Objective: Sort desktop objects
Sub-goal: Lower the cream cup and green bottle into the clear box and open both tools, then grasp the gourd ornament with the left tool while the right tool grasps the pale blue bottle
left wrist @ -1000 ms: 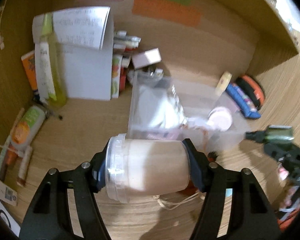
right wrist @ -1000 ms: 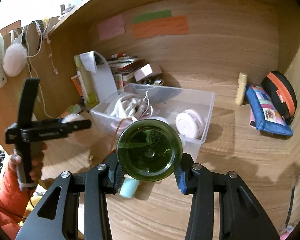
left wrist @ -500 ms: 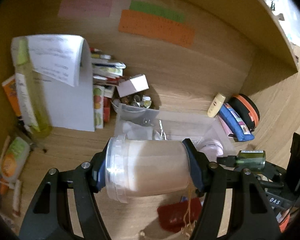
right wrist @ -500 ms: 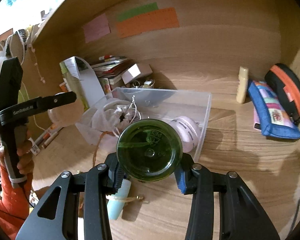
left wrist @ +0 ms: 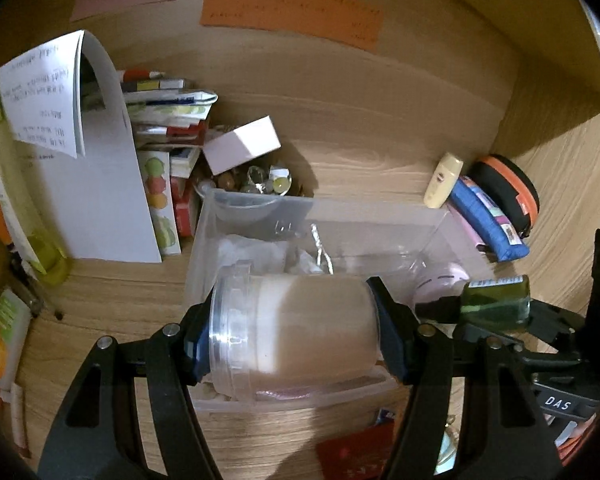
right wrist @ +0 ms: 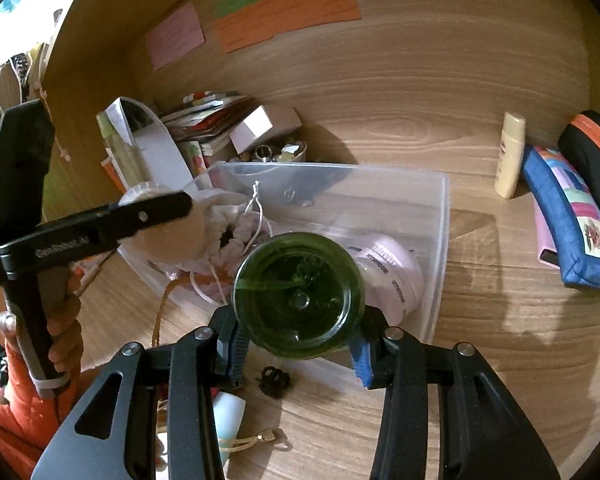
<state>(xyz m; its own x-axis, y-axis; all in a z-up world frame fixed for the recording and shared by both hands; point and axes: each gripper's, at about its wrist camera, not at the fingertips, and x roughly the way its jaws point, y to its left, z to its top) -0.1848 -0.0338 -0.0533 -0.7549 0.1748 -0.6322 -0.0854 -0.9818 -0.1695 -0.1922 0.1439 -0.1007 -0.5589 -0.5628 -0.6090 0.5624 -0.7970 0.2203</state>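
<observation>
My left gripper (left wrist: 294,332) is shut on a beige jar with a clear lid (left wrist: 300,328), held sideways over the near left part of the clear plastic bin (left wrist: 260,208). It also shows in the right wrist view (right wrist: 168,232). My right gripper (right wrist: 298,324) is shut on a dark green glass jar (right wrist: 300,294), seen end-on, above the bin's near edge (right wrist: 440,240); the jar also shows in the left wrist view (left wrist: 496,300). Inside the bin lie a white drawstring pouch (right wrist: 236,220) and a pale pink round container (right wrist: 396,272).
A cream tube (right wrist: 510,156), a blue pouch (right wrist: 572,232) and a black-orange case (right wrist: 592,144) stand at the right. Books, a white box (left wrist: 242,144), a folded paper stand (left wrist: 100,184) and a yellow-green bottle (left wrist: 48,256) crowd the left. A black hair clip (right wrist: 274,380) and a red card (left wrist: 356,448) lie in front.
Both grippers have moved forward toward the bin with their jars held. The beige jar now hangs over the bin's left part, and the green jar over its near edge.
</observation>
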